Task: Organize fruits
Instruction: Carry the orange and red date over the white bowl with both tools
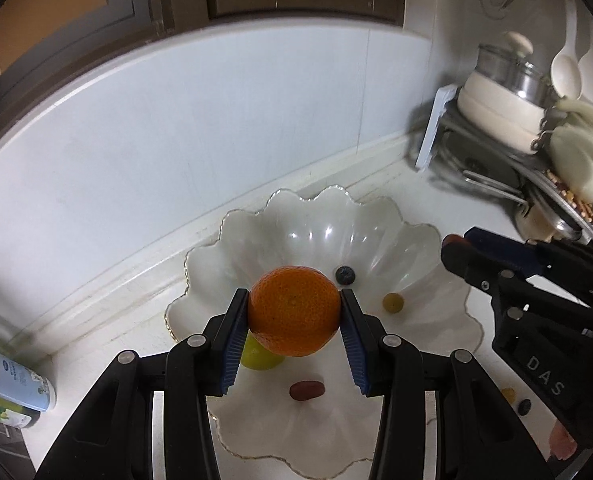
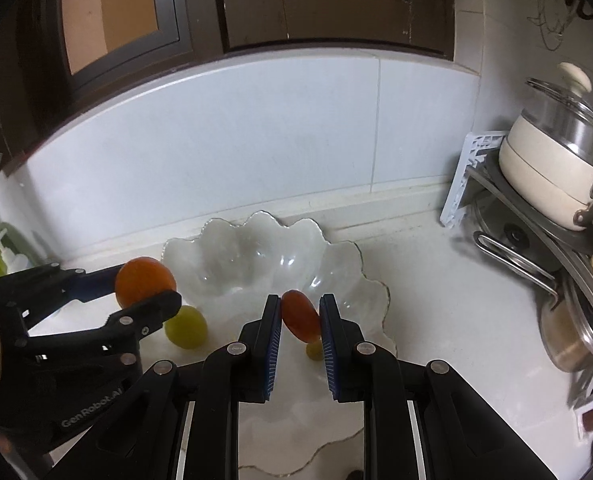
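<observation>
Left tool (image 1: 294,312) pinches an orange (image 1: 294,310); only the right view shows right tool (image 2: 299,322) pinching a red fruit (image 2: 301,316).

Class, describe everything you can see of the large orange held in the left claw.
The orange is round, bright orange, with dimpled, slightly glossy peel and a small pale dot facing the left wrist camera. It looks whole and unpeeled. The left claw is shut on it, a blue ribbed pad pressing each side, holding it above the scalloped glass bowl, apart from the fruit lying there. It partly hides a yellow-green fruit below. From the right wrist view, it hangs over the bowl's left edge.
</observation>
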Demonstrator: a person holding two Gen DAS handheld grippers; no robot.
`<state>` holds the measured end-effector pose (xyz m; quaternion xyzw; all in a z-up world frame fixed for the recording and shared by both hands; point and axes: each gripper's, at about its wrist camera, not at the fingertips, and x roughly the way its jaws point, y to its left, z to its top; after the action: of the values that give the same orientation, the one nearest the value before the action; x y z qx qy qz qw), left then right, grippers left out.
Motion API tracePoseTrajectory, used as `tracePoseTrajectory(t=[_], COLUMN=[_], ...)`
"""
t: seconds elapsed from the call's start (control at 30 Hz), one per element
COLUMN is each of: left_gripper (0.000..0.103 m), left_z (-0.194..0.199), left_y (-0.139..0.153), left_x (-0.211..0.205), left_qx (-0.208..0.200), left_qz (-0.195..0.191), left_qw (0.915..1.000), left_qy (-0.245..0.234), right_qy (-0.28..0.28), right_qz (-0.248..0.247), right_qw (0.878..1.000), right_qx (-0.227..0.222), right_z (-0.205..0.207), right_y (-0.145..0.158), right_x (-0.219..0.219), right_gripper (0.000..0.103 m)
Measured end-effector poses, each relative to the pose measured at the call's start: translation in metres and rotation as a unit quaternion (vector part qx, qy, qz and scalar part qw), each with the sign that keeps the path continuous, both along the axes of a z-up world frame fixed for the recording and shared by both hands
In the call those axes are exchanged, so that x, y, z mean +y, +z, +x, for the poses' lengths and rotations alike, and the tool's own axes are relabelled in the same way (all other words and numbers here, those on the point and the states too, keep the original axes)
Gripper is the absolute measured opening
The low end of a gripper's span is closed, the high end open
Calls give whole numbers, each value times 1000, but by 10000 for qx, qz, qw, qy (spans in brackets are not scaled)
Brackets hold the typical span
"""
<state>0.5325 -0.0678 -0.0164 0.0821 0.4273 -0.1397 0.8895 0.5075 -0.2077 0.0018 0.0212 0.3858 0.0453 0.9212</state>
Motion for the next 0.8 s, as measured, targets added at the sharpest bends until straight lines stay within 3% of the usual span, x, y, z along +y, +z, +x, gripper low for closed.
tracePoseTrajectory(t=[0.2, 0.8], left_gripper=[44, 44], left_z=[19, 57], left_y=[-16, -48], left_x=[-4, -3], left_qx=[309, 661], left_qz=[60, 618], left_qw=[9995, 9959], left_qy=[17, 96], right_qy=[52, 117], right_qz=[-71, -292], right_qw=[9994, 9946], right_qx=[323, 988], right_z=[21, 64], right_y=[-15, -58], right_x=[3, 12], right_gripper=[21, 21])
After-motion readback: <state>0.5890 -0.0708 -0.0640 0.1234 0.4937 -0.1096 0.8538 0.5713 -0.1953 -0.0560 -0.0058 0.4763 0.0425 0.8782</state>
